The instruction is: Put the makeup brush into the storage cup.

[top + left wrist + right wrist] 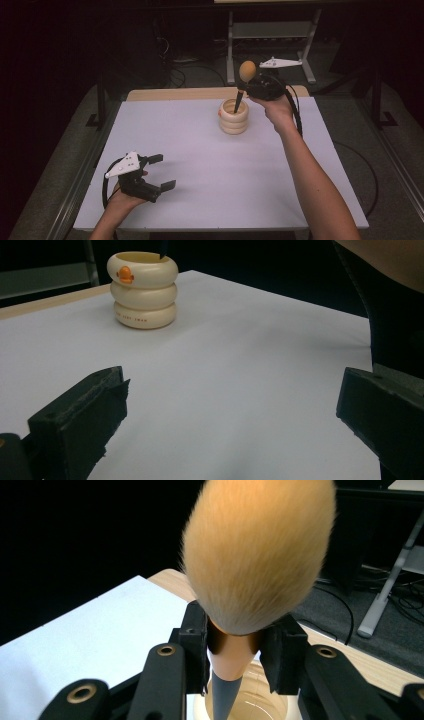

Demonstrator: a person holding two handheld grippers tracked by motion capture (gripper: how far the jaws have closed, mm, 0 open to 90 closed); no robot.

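A white table top [200, 165] carries the whole scene, with a strip of bare wood along its far edge and dark floor and cables beyond. Toward the far middle of it stands a cream holder [234, 116] built like three stacked rings, open at the top, with a small orange mark on its upper ring in the left gripper view [143, 289].

The right gripper [243, 90], held by a hand [277, 111] reaching in from the near right, is clenched on a makeup brush [243, 85]. Its jaws pinch the brush just under the fluffy tan head, where the pale collar narrows to a dark handle [223, 698]. That grip keeps the brush upright with bristles up, so the thin handle points straight down; its tip sits inside the holder's mouth, and whether it touches the bottom cannot be told. The brush looks to be going handle-first into the holder, which would leave the soft head clear of the rim.

The left gripper [161, 172] rests at the near left of the table, jaws spread wide and grasping nothing, well apart from the holder and apparently just waiting out of the way.
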